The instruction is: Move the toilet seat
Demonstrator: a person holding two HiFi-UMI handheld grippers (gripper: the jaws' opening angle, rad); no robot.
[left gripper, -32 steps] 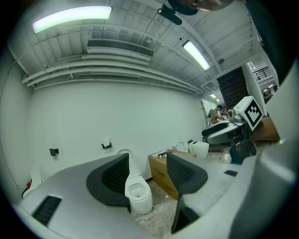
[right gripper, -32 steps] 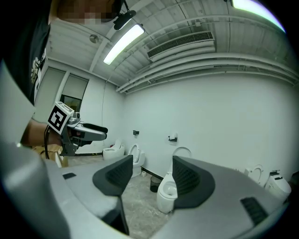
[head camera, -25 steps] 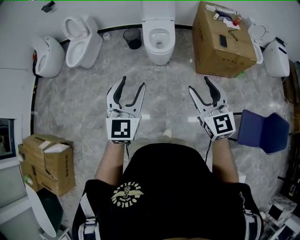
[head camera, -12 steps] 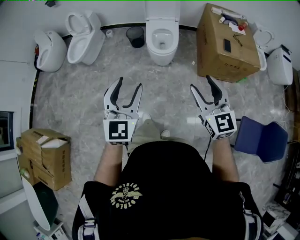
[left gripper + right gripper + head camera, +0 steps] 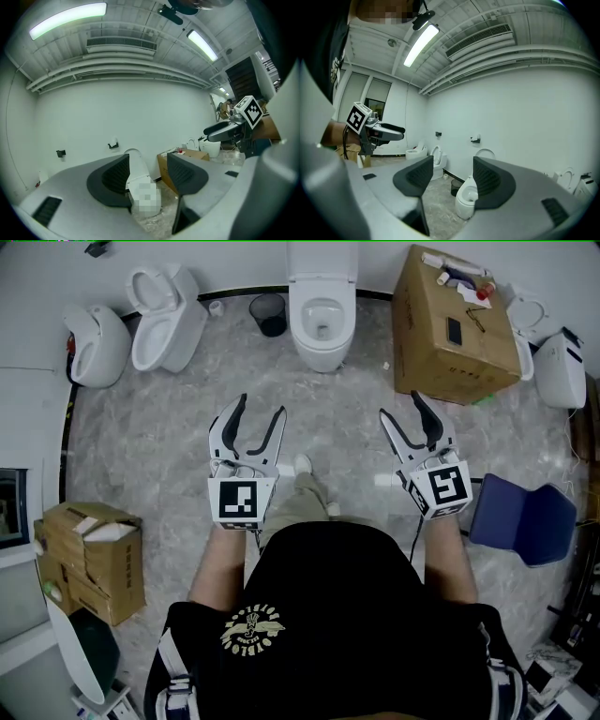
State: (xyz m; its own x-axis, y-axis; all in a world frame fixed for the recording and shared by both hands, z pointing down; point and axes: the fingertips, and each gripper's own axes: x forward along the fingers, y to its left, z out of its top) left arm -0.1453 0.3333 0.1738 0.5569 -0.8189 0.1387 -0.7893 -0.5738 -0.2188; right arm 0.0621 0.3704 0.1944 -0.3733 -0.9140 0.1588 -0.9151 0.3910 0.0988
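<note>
Toilet seat (image 5: pixel 485 152) raised upright; left hand-held gripper (image 5: pixel 262 406), right hand-held gripper (image 5: pixel 398 406) wide, empty.

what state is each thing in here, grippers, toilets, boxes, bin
left gripper: open, holding nothing
right gripper: open, holding nothing
white ceramic toilet by the far wall: lid raised, bowl uncovered
large brown cardboard box: top closed, small items lying on it
small brown cardboard box: flaps open
black round waste bin: upright
</note>
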